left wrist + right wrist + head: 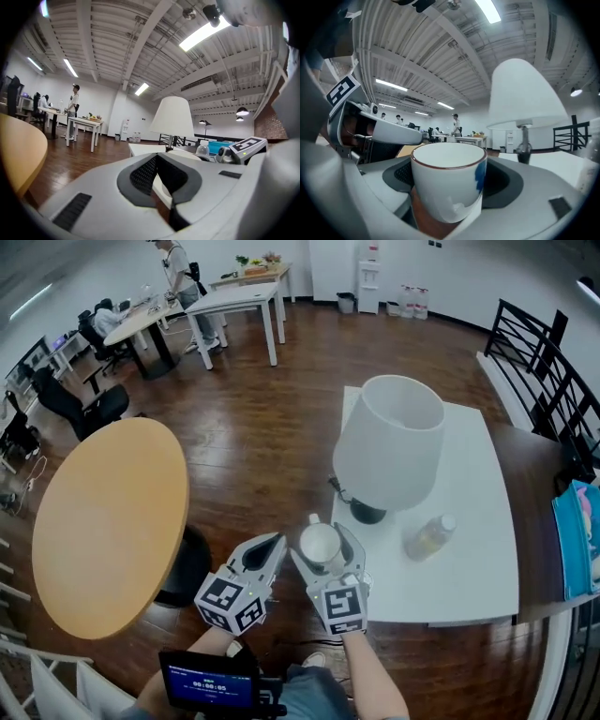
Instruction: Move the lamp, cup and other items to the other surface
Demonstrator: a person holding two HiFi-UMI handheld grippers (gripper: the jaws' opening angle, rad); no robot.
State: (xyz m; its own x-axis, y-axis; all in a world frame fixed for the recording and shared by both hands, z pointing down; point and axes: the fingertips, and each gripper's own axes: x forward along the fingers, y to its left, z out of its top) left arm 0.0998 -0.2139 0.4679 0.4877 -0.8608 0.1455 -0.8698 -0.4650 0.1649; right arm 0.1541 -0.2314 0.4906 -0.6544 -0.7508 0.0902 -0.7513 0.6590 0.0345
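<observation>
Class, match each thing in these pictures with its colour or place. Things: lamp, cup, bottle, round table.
Column one:
1. lamp
2. cup
3. bottle
4. round table

Column two:
A. clear, with a white cap
B. tan top
C. white shade on a dark base
D. gripped between the jaws of the right gripper

Pairs: 1-C, 2-D, 3-A, 4-B.

Glossy wood floor (253, 427), white walls (469, 263), strip lights (206, 32)
</observation>
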